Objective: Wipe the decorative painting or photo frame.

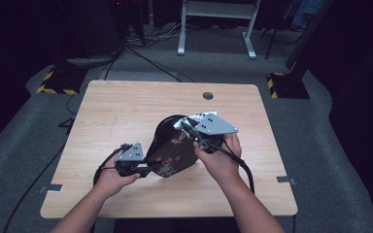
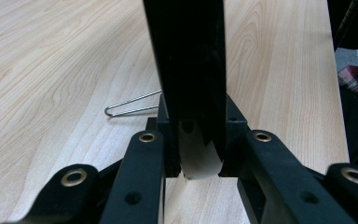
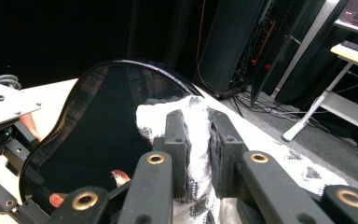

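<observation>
**Tray pinched at one end, cloth pressed on its face**

My left gripper (image 1: 143, 170) sits low and left of centre in the high view, its jaws pressed together on the lower edge of the black tray (image 1: 172, 145). In the left gripper view the tray's dark edge (image 2: 186, 60) rises straight up from between the jaws, with a pale scrap of tape or label (image 2: 198, 158) showing at the pinch. Just left of the jaws a bent wire clip (image 2: 130, 107) lies on the wood.

My right gripper (image 1: 194, 133) is at the middle of the high view, under its grey plate, jaws pinching a white patterned cloth (image 1: 196, 119). In the right gripper view the cloth (image 3: 196, 126) bunches between the two black jaws and spills over the tray's glossy surface (image 3: 102, 126), touching it near the upper rim.

The tray stands tilted on its edge at the centre of the table (image 1: 126, 107), running from the left gripper up toward the right one. Its dark face carries small reddish marks, too small for me to read. The table's far edge has a round grommet hole (image 1: 208, 95) at upper centre.
</observation>
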